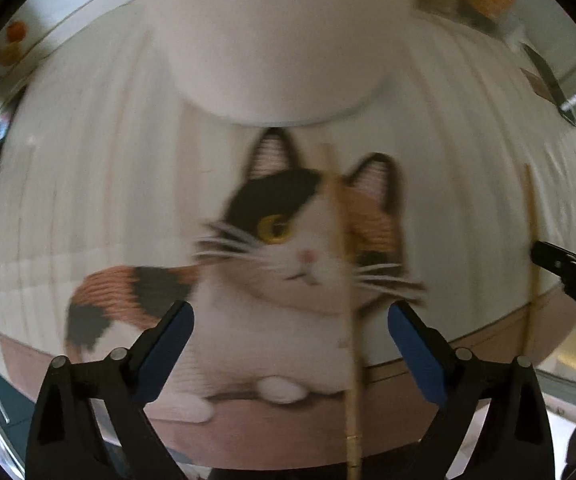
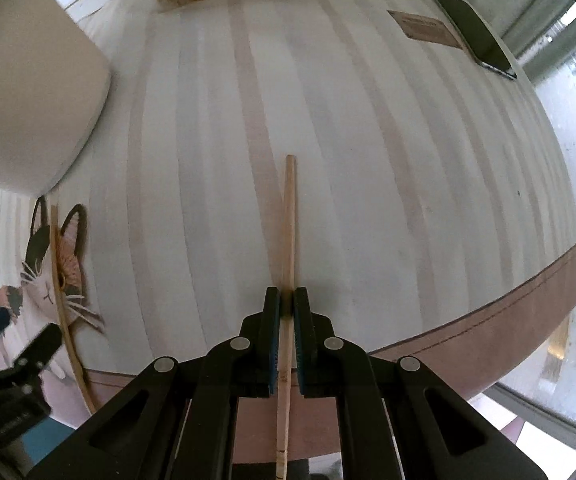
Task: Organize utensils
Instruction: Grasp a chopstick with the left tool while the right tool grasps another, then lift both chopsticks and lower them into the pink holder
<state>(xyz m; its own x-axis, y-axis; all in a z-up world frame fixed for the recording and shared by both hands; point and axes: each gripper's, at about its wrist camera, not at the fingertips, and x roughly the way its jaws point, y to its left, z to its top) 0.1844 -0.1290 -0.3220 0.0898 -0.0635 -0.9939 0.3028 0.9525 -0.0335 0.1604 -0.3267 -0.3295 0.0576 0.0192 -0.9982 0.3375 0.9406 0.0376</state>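
Two chopsticks lie in front of me on a placemat (image 2: 368, 160) striped in white and pale brown, with a cat picture (image 1: 288, 248) printed on its left part. Starting on the left: my left gripper (image 1: 291, 354) hovers over the cat with its blue-padded fingers (image 1: 163, 354) spread wide apart and nothing between them. One chopstick (image 1: 342, 264) runs lengthwise across the cat's face, lying flat on the mat inside the gap of those fingers but touching neither pad; the left view is blurred, so finer detail is lost. Just beyond the cat's ears stands a white cup (image 1: 271, 40), its base resting on the mat.

Moving right, the second chopstick (image 2: 288, 240) lies along the stripes, well apart from the first. My right gripper (image 2: 286, 340) has its fingers (image 2: 271, 340) pressed together on this second chopstick, pinching it near its lower half, while the far end points away along the mat. I cannot tell whether that far end rests on the mat or is just above it.

Further right, near the far corner, a small brown card (image 2: 424, 28) sits on the mat, and a dark phone (image 2: 472, 36) lies just beside it at the edge
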